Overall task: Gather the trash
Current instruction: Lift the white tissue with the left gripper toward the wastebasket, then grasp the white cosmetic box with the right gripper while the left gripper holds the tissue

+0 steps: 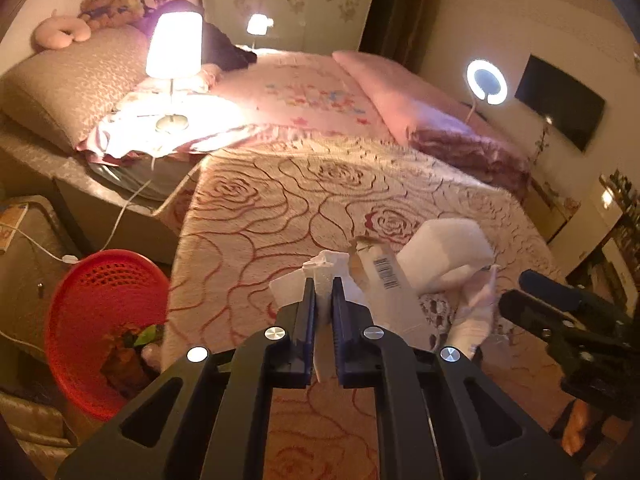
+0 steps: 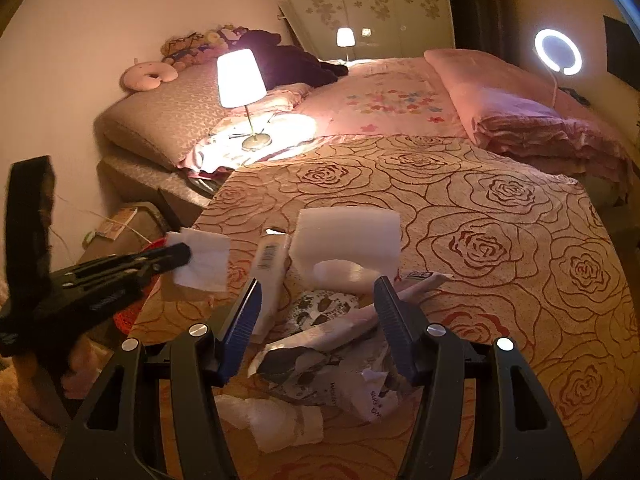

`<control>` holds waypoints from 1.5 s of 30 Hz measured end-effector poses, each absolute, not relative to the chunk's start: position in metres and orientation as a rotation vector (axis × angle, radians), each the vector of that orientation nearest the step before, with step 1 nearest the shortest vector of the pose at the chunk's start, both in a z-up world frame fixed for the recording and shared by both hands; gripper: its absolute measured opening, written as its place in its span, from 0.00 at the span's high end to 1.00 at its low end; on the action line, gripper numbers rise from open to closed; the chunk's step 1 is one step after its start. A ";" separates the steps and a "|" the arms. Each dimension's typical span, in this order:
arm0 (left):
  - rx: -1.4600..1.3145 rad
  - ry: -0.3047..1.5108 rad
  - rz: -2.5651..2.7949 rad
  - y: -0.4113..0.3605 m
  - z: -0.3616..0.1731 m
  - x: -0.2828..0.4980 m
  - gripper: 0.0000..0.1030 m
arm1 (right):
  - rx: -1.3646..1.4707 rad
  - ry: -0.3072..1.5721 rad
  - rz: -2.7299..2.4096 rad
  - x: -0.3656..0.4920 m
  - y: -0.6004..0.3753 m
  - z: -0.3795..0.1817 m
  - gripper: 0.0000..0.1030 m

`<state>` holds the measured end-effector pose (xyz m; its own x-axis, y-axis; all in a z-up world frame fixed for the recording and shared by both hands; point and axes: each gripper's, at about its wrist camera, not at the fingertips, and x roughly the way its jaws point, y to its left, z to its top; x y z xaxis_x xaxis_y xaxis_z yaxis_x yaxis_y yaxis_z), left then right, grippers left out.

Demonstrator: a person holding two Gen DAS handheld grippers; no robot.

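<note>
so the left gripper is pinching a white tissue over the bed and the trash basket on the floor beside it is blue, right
Not quite: the basket is red, not blue, as the left wrist view shows. The rest holds: the left gripper is shut on the white tissue over the bed, and the basket sits on the floor beside it.

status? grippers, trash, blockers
Left gripper shut on tissue, lifted off bed. Right gripper open over trash pile on bedspread. Red basket on floor, left of bed. Nothing blocking.
</note>
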<state>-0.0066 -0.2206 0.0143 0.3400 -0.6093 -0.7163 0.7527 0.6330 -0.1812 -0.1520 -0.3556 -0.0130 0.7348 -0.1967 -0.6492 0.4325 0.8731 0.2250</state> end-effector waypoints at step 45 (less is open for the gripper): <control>0.115 0.804 -0.724 -0.143 0.012 0.007 0.93 | 0.302 0.866 -0.285 -0.046 -0.336 -0.056 0.45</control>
<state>0.0072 -0.1433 0.0124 0.4704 -0.5471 -0.6924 0.6311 0.7570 -0.1695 -0.0457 -0.3364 -0.0555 0.6152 -0.1221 -0.7789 0.3642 0.9202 0.1434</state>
